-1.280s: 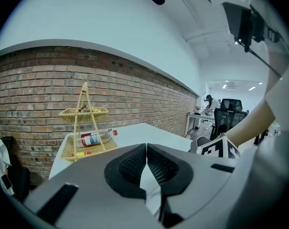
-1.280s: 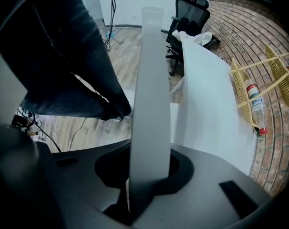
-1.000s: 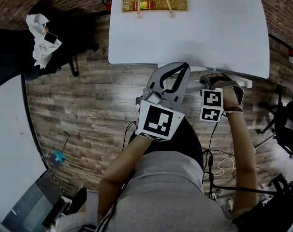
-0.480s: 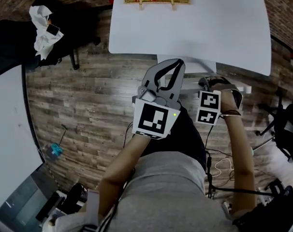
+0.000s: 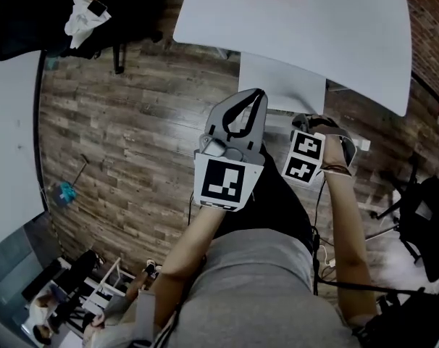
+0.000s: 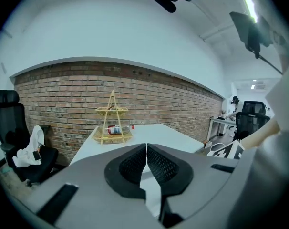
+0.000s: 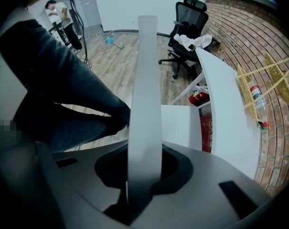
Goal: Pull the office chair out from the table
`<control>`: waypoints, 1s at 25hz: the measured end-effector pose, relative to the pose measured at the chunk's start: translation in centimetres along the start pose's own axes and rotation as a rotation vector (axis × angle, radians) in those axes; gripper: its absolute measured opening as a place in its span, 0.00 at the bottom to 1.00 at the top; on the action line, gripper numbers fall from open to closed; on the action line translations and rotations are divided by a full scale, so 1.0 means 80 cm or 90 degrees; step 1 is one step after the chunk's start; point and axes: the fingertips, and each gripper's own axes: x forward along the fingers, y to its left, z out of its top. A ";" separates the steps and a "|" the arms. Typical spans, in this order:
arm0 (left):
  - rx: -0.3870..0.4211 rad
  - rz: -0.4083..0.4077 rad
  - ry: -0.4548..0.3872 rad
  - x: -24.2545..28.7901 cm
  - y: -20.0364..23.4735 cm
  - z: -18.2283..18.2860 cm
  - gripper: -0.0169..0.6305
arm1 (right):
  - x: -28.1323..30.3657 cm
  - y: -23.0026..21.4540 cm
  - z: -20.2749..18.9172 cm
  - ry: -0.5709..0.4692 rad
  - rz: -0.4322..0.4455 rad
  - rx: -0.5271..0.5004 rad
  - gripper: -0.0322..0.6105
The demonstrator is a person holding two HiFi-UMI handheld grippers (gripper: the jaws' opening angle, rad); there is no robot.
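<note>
Two grey hand-held grippers sit nearest, in front of the person's grey shirt and dark trousers. The left gripper [image 5: 254, 93] [image 6: 146, 149] points out over the floor, its mesh-padded jaws pressed together with nothing between them. The right gripper [image 5: 317, 122] [image 7: 143, 173] points straight down, its jaws drawn narrow and clamped on a pale grey flat bar [image 7: 145, 80], which looks to be the top edge of the white office chair [image 5: 281, 85]. That chair stands just beyond the person's knees. Its flat white panel juts out from under the near edge of the white rectangular table [image 5: 343, 42], over the brown wooden plank floor [image 5: 132, 129]. A red fire extinguisher [image 7: 200, 99] shows under the table. At the table's far end stands a tiered bamboo basket rack [image 6: 112, 125] holding a clear bottle with a red label [image 6: 117, 130]. Farther off, a black mesh office chair [image 7: 187, 27] heaped with white cloth stands near the red brick wall [image 6: 63, 89].
</note>
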 end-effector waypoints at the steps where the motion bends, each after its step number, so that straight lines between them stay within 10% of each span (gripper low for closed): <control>1: -0.003 0.007 -0.002 -0.007 -0.002 0.000 0.05 | -0.001 0.005 0.002 -0.002 0.002 0.001 0.18; 25: -0.011 -0.002 -0.019 -0.134 -0.034 -0.040 0.05 | -0.016 0.147 0.030 -0.012 -0.001 0.044 0.18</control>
